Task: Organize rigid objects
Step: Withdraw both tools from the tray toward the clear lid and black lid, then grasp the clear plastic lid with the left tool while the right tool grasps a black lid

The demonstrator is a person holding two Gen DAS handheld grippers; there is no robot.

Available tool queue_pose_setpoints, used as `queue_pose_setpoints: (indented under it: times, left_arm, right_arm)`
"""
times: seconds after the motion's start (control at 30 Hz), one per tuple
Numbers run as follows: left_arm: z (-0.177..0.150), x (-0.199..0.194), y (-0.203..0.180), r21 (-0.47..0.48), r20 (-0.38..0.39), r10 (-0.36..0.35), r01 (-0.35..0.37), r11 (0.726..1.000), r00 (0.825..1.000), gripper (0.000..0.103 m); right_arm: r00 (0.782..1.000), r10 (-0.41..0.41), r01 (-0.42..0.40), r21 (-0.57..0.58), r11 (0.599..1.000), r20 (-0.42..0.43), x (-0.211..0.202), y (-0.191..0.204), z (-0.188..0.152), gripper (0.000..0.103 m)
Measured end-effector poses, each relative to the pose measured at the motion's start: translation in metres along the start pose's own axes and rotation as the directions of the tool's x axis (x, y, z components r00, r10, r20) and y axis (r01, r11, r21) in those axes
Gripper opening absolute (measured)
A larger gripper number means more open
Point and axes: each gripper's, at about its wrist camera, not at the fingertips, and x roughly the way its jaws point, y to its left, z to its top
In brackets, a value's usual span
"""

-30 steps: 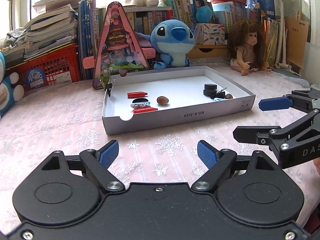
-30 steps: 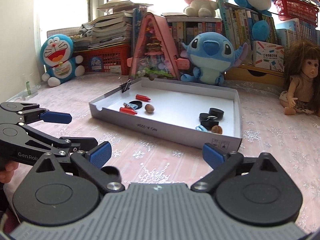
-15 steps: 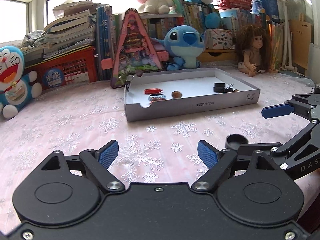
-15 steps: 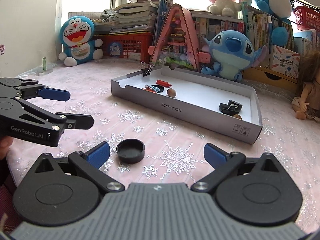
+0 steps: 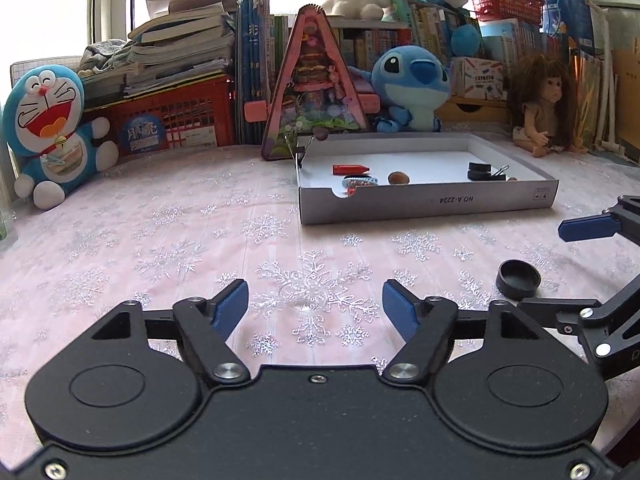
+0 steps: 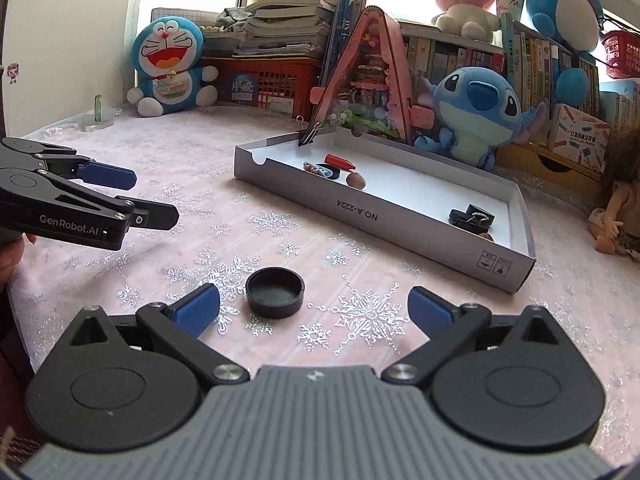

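From the left wrist view, the left gripper (image 5: 315, 306) hovers over the counter (image 5: 160, 240), its blue-padded fingers (image 5: 230, 304) closing with nothing but snowflake-patterned cloth between them. The black cap (image 5: 518, 279), a small round shallow dish with its hollow side up, lies on the cloth to the right of this gripper, nearer than the grey box tray (image 5: 424, 202). The right gripper (image 5: 560, 268) reaches in just beside the cap, one blue pad above it.

From the right wrist view, the cap (image 6: 274, 292) sits on the counter just ahead of the right gripper (image 6: 314, 310), close to its left finger (image 6: 198, 308) but not touched; these fingers stand wide apart and empty. The tray (image 6: 400, 224) lies beyond the cap, holding a red crayon (image 6: 340, 161), a brown nut (image 6: 355, 180) and black pieces (image 6: 471, 218). The left gripper (image 6: 156, 196) shows left of the cap.
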Motion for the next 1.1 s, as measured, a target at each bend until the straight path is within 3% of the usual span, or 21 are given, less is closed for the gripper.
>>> queue_pose_setpoints:
  times: [0.23, 0.6, 0.9, 1.1]
  left_arm:
    - [-0.002, 0.006, -0.004, 0.020, -0.020, 0.000, 0.000, 1.000, 1.000, 0.052]
    - [-0.001, 0.008, -0.002, 0.001, -0.040, -0.006, 0.006, 1.000, 0.999, 0.026]
    - [0.001, 0.007, -0.007, 0.009, -0.039, -0.020, 0.020, 1.000, 0.999, 0.026]
    - [0.002, 0.004, -0.010, 0.014, -0.031, -0.031, 0.031, 0.999, 0.999, 0.026]
  right_arm:
    - [1.000, 0.012, -0.012, -0.026, 1.000, 0.014, -0.002, 0.003, -0.002, 0.101]
    - [0.997, 0.074, -0.075, -0.034, 0.997, -0.024, -0.003, 0.009, 0.002, 0.077]
    - [0.996, 0.085, -0.085, -0.018, 0.996, -0.028, 0.000, 0.011, 0.006, 0.048]
    - [0.996, 0.085, -0.085, -0.002, 0.996, -0.028, 0.001, 0.010, 0.006, 0.038]
